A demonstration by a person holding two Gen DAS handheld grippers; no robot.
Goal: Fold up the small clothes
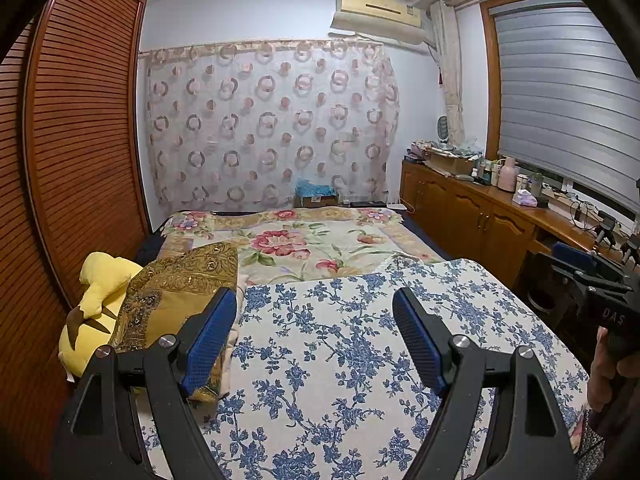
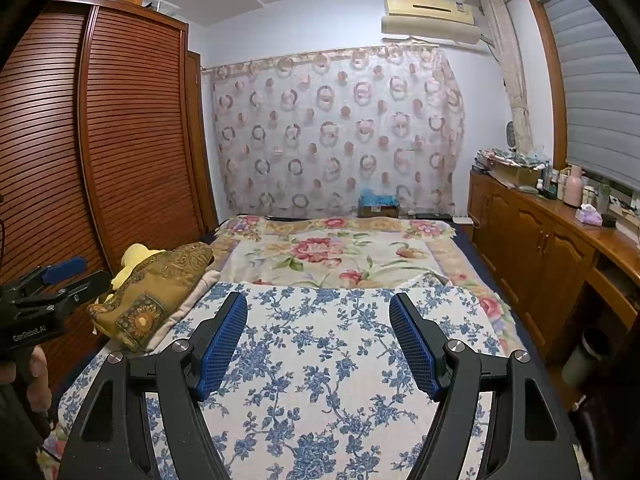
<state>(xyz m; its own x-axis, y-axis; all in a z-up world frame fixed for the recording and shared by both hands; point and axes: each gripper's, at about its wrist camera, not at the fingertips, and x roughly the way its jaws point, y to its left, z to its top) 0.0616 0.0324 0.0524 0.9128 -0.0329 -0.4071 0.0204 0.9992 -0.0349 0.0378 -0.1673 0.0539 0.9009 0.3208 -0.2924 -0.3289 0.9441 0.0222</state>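
Notably, no small clothes are showing; both tools, left tool (image 1: 314,338) and right tool (image 2: 318,340), are hovering released over the blue-flowered board (image 1: 360,344).

matt floral cloth cover (image 1: 352,360), glossy slatted wood wardrobe (image 1: 80,140), textured pads (image 1: 210,340).

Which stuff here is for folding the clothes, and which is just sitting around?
For the job:
- left gripper, open, holding nothing
- right gripper, open, holding nothing
- blue-flowered cloth spread on the bed, likely the folding spot
- no small clothes can be seen yet

Just sitting around:
- yellow plush toy
- brown patterned pillow
- pink bottle on the cabinet
- air conditioner
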